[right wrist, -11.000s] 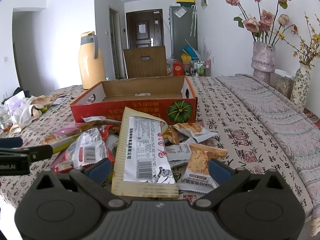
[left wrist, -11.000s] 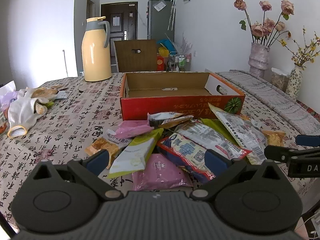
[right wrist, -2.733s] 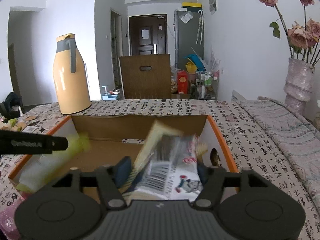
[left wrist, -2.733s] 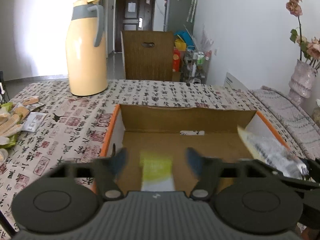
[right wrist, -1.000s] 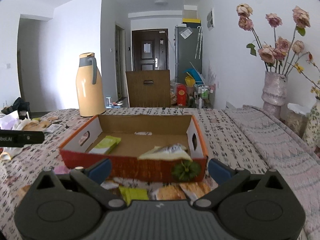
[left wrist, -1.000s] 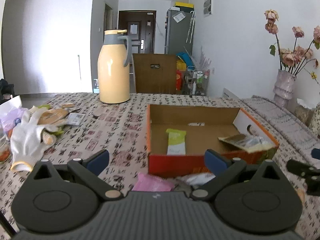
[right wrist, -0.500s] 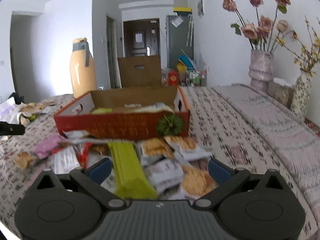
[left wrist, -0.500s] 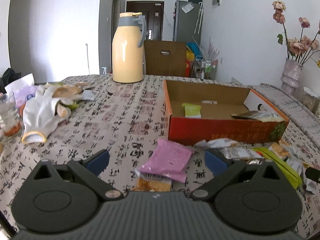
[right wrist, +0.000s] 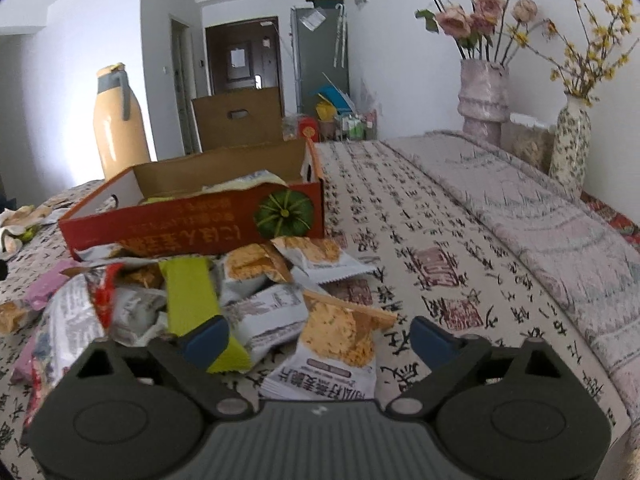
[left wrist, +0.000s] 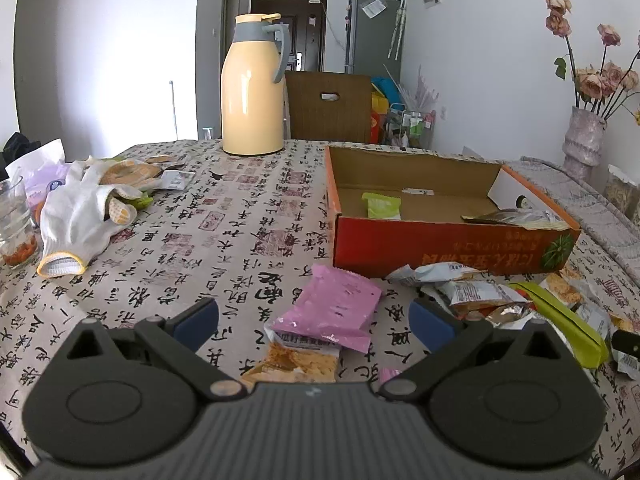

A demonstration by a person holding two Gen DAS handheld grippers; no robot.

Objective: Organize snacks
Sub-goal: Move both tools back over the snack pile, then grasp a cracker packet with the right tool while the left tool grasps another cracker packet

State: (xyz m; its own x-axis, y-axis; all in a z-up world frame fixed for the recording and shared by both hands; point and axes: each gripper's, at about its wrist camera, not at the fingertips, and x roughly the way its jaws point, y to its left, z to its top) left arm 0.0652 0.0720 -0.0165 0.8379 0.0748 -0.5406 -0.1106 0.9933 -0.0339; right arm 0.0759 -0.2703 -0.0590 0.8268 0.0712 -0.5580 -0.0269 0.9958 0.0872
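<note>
At the far left of my left wrist view a glass (left wrist: 14,222) stands at the table's edge with something orange-red in its bottom, and beside it a white work glove (left wrist: 78,216) lies over some wrappers. Farther back stands a tall yellow thermos jug (left wrist: 253,88). To the right of that sits the red cardboard box (left wrist: 440,250), open at the top. Inside it, a small green packet (left wrist: 381,205) lies near the left wall and a silvery packet (left wrist: 516,217) rests against the right front corner.

My left gripper (left wrist: 314,322) is spread wide and holds nothing; between its fingers, on the cloth, lie a pink packet (left wrist: 334,308) and under its near edge a cracker packet (left wrist: 296,358). More loose snacks trail off to the right in front of the box, among them a long green packet (left wrist: 560,322).

My right gripper (right wrist: 320,338) is also spread and empty, hovering low over the pile. Its left fingertip sits over that long green packet (right wrist: 192,300), and an orange cracker packet (right wrist: 336,344) lies between the fingers.

The table wears a beige cloth (left wrist: 224,240) printed with black calligraphy. On the right, a folded grey blanket (right wrist: 540,216) covers it, and two vases of dried flowers (right wrist: 484,96) stand by the white wall.
</note>
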